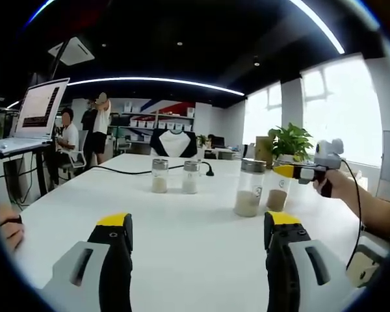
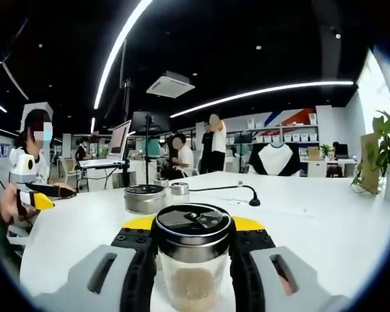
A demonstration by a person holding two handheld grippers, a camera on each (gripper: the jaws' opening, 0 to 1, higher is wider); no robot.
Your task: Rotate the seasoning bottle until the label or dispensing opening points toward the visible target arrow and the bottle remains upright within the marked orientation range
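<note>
The wide white surface (image 1: 182,221) carries four clear glass seasoning jars with silver metal lids. In the left gripper view, two small jars (image 1: 160,175) (image 1: 190,177) stand upright side by side near the middle, each about a third full of pale powder. A taller jar (image 1: 250,187), with a pale tan fill at its bottom, stands to their right. Just beside it, the fourth jar, the seasoning bottle (image 1: 277,192), is gripped by the right gripper (image 1: 283,171), whose yellow-tipped fingers close on its upper part; a hand (image 1: 335,183) holds that gripper. A black cable (image 1: 143,171) runs across the surface behind the small jars and ends in a black plug.

The left gripper (image 1: 198,227) hangs low over bare surface, its fingers released and spread wide, well apart from every jar.

In the right gripper view, the right gripper (image 2: 194,260) clamps the seasoning bottle (image 2: 194,260) upright between its fingers; the black flip-top cap (image 2: 194,220) faces the camera, and tan granules fill the lower part. Beyond it stand the taller jar's lid (image 2: 145,198) and one small jar (image 2: 179,192). The left gripper (image 2: 42,200) enters from the left.

A potted green plant (image 1: 290,142), a laptop on a stand (image 1: 36,114) and several people stand in the background.
</note>
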